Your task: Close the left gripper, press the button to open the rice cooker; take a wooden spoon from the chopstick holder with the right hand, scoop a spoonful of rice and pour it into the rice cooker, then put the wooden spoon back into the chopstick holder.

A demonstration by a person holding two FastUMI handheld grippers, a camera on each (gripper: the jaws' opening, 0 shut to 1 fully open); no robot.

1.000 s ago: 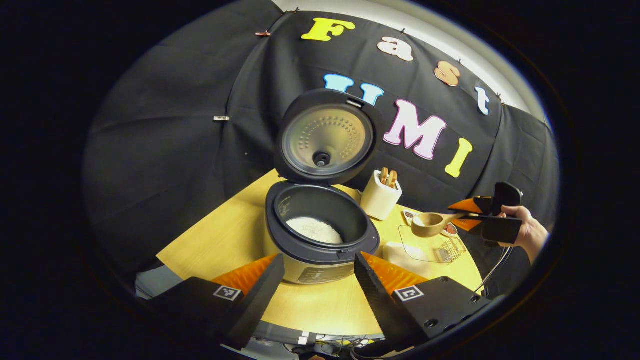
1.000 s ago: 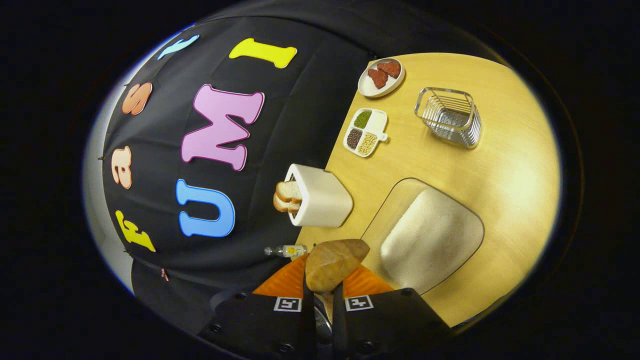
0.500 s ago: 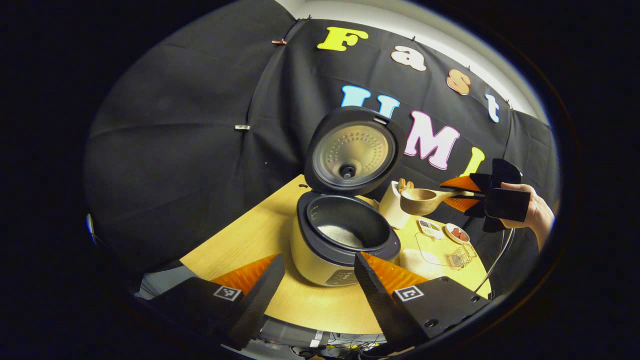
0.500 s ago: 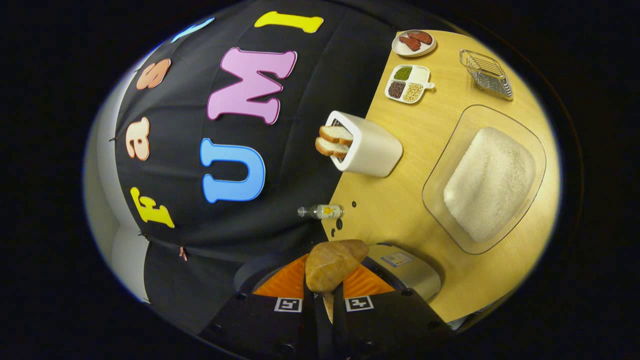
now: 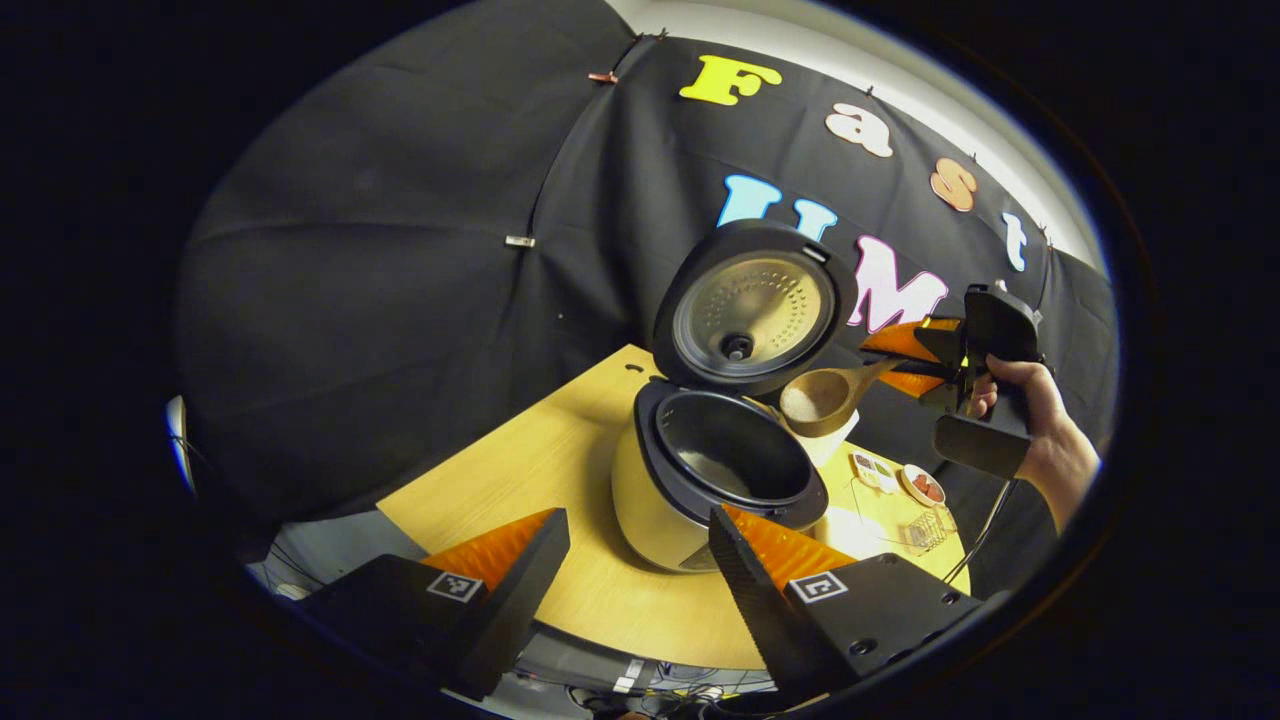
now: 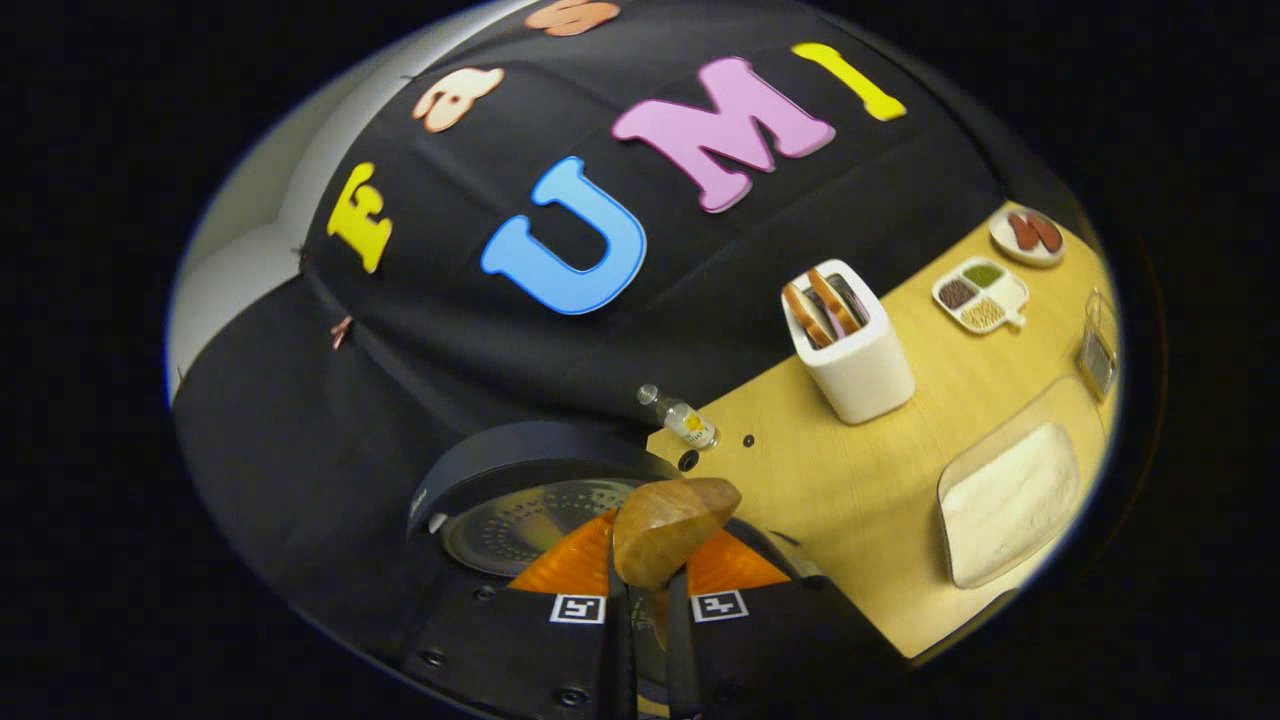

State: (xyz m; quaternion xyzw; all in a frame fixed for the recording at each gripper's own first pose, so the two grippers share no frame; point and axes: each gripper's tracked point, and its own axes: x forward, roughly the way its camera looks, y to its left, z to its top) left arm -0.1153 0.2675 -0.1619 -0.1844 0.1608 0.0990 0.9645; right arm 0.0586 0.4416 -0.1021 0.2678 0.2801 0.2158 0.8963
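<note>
Your right tool point(image 6: 645, 585) is clamped on the handle of the wooden spoon point(image 5: 822, 398), whose bowl of rice tips over the right rim of the open rice cooker point(image 5: 715, 470); your left tool point(image 5: 638, 560) hangs spread wide, gripping nothing, near the cooker's front. The left gripper view gives you the pot's dark inside and your hand point(image 5: 1040, 425). The right gripper view adds the chopstick holder point(image 6: 848, 340) and the rice tray point(image 6: 1010, 500) on the table point(image 6: 840, 480).
</note>
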